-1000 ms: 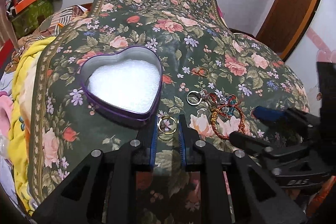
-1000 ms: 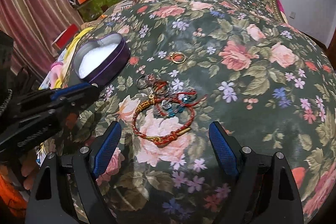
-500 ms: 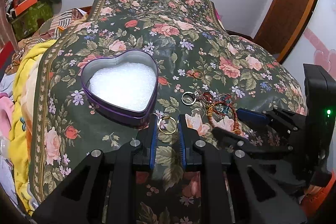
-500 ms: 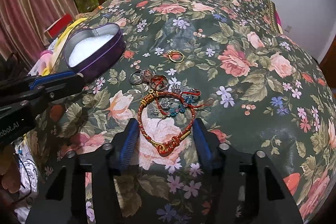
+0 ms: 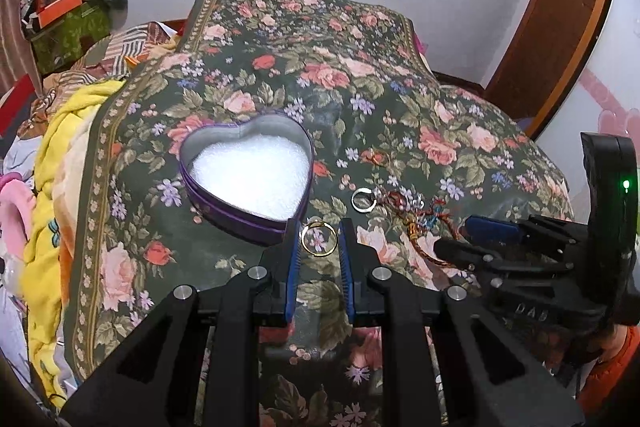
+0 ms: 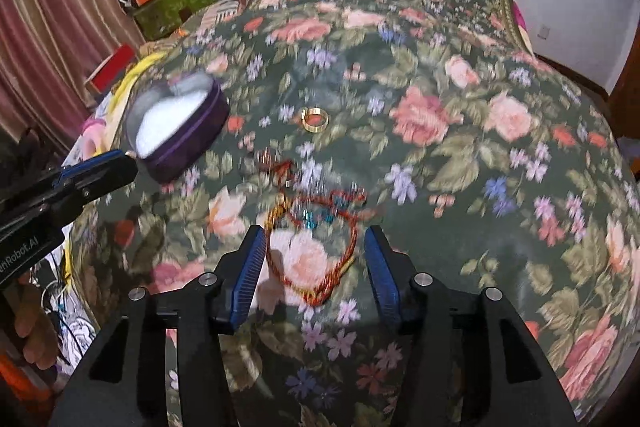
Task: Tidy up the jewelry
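Note:
My left gripper [image 5: 319,227] is shut on a gold ring [image 5: 319,239] and holds it above the floral bedspread, just in front of the purple heart-shaped tin [image 5: 224,205] lined with white foam. My right gripper [image 6: 314,239] has its jaws narrowed around a red and gold braided bracelet [image 6: 316,263], apparently gripping it; the view is blurred. The bracelet [image 5: 420,239] also shows in the left wrist view, with a silver ring [image 5: 363,200] and beaded pieces [image 5: 404,201] beside it. Another gold ring [image 6: 314,119] lies farther back. The tin [image 6: 180,131] shows at left in the right wrist view.
The bed is covered with a dark floral spread [image 5: 360,75]. A yellow blanket [image 5: 52,163] hangs at its left side. Clutter and boxes [image 5: 64,23] stand by the far left wall. A wooden door [image 5: 560,27] is at the right.
My left gripper has risen and pulled back with the gold ring. My right gripper has narrowed its jaws around the red bracelet and is moving, blurring its view.

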{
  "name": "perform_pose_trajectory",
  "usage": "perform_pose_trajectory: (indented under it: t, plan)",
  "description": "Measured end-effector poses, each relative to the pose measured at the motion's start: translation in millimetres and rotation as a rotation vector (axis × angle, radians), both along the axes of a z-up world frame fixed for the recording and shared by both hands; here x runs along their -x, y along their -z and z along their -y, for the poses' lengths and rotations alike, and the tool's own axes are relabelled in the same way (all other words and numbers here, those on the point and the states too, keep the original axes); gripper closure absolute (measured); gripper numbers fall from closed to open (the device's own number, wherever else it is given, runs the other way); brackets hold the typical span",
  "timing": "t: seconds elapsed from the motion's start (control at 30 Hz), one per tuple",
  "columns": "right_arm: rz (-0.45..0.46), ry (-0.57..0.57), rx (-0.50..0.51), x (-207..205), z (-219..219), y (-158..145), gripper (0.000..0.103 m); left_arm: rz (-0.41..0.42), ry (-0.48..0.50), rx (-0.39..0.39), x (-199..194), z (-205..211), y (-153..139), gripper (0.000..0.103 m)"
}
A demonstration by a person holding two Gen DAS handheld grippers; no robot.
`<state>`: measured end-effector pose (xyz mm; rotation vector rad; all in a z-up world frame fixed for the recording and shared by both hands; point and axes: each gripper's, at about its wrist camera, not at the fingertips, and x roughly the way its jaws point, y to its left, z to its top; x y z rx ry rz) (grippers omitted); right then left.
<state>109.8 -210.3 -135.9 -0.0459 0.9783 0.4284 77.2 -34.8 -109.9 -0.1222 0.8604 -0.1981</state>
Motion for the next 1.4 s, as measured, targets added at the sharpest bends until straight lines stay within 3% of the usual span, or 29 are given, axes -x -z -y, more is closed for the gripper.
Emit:
perform_pose_trajectory:
  t: [0.43, 0.8, 0.87, 0.9, 1.03, 1.4]
  plan:
    - [0.071, -0.009, 0.030, -47, -23, -10, 0.055, 0.072, -0.050, 0.004, -14, -23, -21, 0.086]
    - [-0.009, -0.047, 0.073, -84, -36, 24, 0.055, 0.097, -0.065, 0.006, -36, -30, -22, 0.086]
    - [0.008, -0.057, 0.077, -81, -38, 24, 0.060, 0.090, -0.062, 0.002, -38, -29, -18, 0.086]
    - [0.011, -0.063, 0.075, -80, -38, 23, 0.069, 0.088, -0.061, 0.000, -39, -28, -17, 0.086]
    - [0.014, -0.080, 0.072, -80, -40, 25, 0.083, 0.080, -0.061, -0.005, -39, -26, -14, 0.086]
    - [0.038, -0.081, 0.031, -68, -39, 6, 0.085, 0.109, -0.070, -0.015, -27, -26, -28, 0.086]
